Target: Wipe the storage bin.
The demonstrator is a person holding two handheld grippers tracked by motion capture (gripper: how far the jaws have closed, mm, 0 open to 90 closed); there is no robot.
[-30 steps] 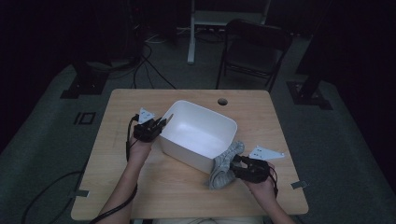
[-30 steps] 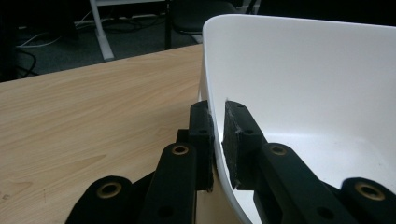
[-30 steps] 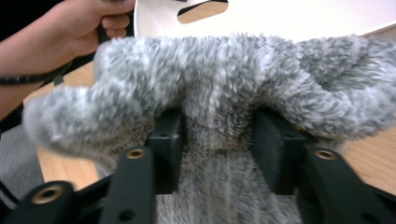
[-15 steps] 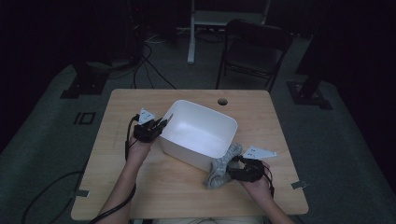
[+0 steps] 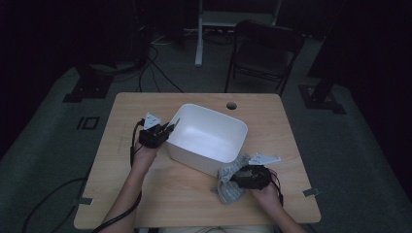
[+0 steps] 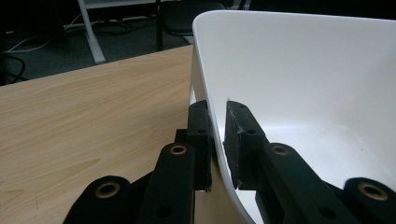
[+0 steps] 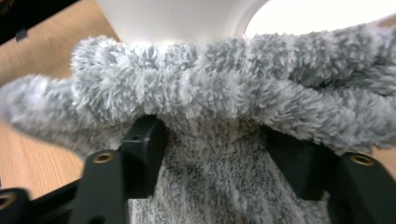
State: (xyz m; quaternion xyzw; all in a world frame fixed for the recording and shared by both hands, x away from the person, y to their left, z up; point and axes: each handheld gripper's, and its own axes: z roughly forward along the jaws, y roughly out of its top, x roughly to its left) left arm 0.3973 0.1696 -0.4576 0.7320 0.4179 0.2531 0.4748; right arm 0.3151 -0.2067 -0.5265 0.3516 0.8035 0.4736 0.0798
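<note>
A white plastic tub [image 5: 194, 156] stands in the middle of the wooden table. My left gripper [image 5: 165, 130] is shut on its left rim; in the left gripper view the pads [image 6: 238, 135] pinch the thin white wall [image 6: 303, 70] from both sides. A fluffy grey cloth [image 5: 227, 188] lies crumpled on the table against the tub's near right corner. My right gripper [image 5: 237, 177] is in it, low over the table. Its jaws have just been opening and now stand wide, with the cloth [image 7: 210, 98] bunched between and over them and the tub [image 7: 177, 18] just behind.
The table [image 5: 145, 194] has a cable hole [image 5: 231, 105] near its far edge. A dark folding chair [image 5: 265, 53] stands beyond the table on the dim floor, and cables run there. Bare tabletop lies to the left and in front of the tub.
My right hand has sunk toward the table with the grey cloth, which now rests lower by the tub's corner. The left gripper and the tub have stayed put.
</note>
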